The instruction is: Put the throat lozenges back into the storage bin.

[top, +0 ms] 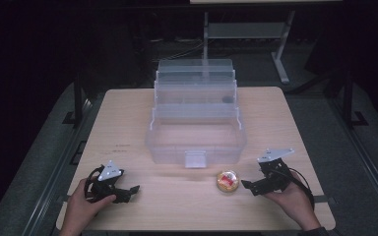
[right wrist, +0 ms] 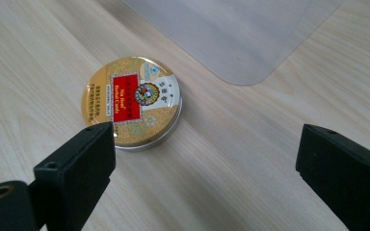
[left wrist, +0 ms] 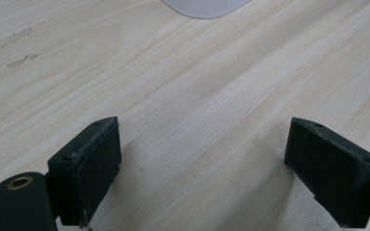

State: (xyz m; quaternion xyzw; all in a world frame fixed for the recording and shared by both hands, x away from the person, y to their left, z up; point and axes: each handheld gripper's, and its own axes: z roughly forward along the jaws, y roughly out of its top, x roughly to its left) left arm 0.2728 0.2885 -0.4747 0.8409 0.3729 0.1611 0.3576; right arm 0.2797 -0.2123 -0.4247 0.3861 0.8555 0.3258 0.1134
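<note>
High view: a round gold tin (top: pixel 227 181) lies flat on the table (top: pixel 177 206), just in front of the clear tiered organiser box (top: pixel 196 140). The right gripper (top: pixel 250 186), jaws spread and empty, sits just beside the tin. The left gripper (top: pixel 130 191) is open too, well apart from it. Likely risk: a low, smooth tin may skid or slip from the jaws.

Table (top: pixel 128 113): pale wood-grain top, matt, smooth. Tiered box (top: pixel 196 118): clear plastic, slightly frosted. Round tin (right wrist: pixel 131 102): glossy metal, printed gold and red lid. Jaws of the right gripper (right wrist: pixel 207 168): matt black plastic, edges scuffed.
</note>
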